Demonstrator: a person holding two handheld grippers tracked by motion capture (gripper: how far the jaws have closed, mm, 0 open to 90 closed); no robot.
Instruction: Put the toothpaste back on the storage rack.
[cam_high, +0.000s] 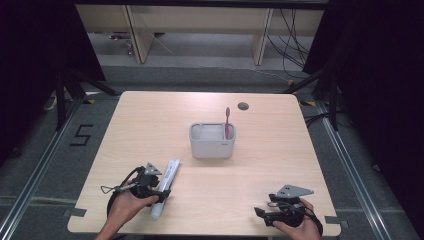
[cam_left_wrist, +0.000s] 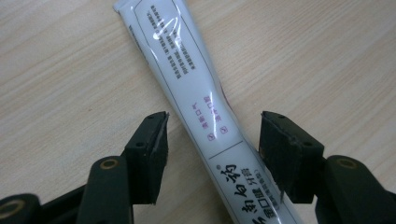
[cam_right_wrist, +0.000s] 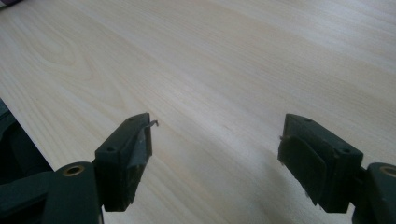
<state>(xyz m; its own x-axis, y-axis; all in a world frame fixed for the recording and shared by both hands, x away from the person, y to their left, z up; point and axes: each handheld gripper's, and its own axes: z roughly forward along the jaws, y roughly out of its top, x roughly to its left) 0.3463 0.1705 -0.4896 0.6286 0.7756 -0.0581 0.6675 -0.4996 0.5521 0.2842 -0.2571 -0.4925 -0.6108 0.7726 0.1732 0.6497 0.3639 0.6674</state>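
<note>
Step in hand: we judge this to be the approach for a grasp, our left gripper (cam_high: 159, 192) set over the white plastic toothpaste tube with black and purple print (cam_left_wrist: 201, 100), not yet closed on it.

Tube position: it lies flat on the pale wood-grain counter (cam_high: 210, 107) at the near left, its length running from near to far and leaning a little right, one end close to the near edge.

Left fingers: released. In the left gripper view the two black fingers (cam_left_wrist: 150, 151) stand one on each side of the tube with counter showing between each pad and the tube wall, so we grip nothing yet.

Right fingers: released and empty. Our right gripper (cam_high: 263, 214) rests at the near right, well apart from the tube, and its own view shows bare counter between the spread fingers (cam_right_wrist: 125, 158).

Likely destination: a grey rounded-rectangular plastic holder (cam_high: 212, 141) stands at mid-counter, far and right of the tube, with a pink toothbrush (cam_high: 227, 122) upright in its right end. We take the holder as the place the tube is meant for.

Next move: we close the left fingers squarely across the tube's width until both pads bear on it, firm enough to hold yet not so hard that the soft wall buckles.

After that: we lift the tube clear of the counter, then carry it far and right toward the holder's open left part, away from the toothbrush.
</note>
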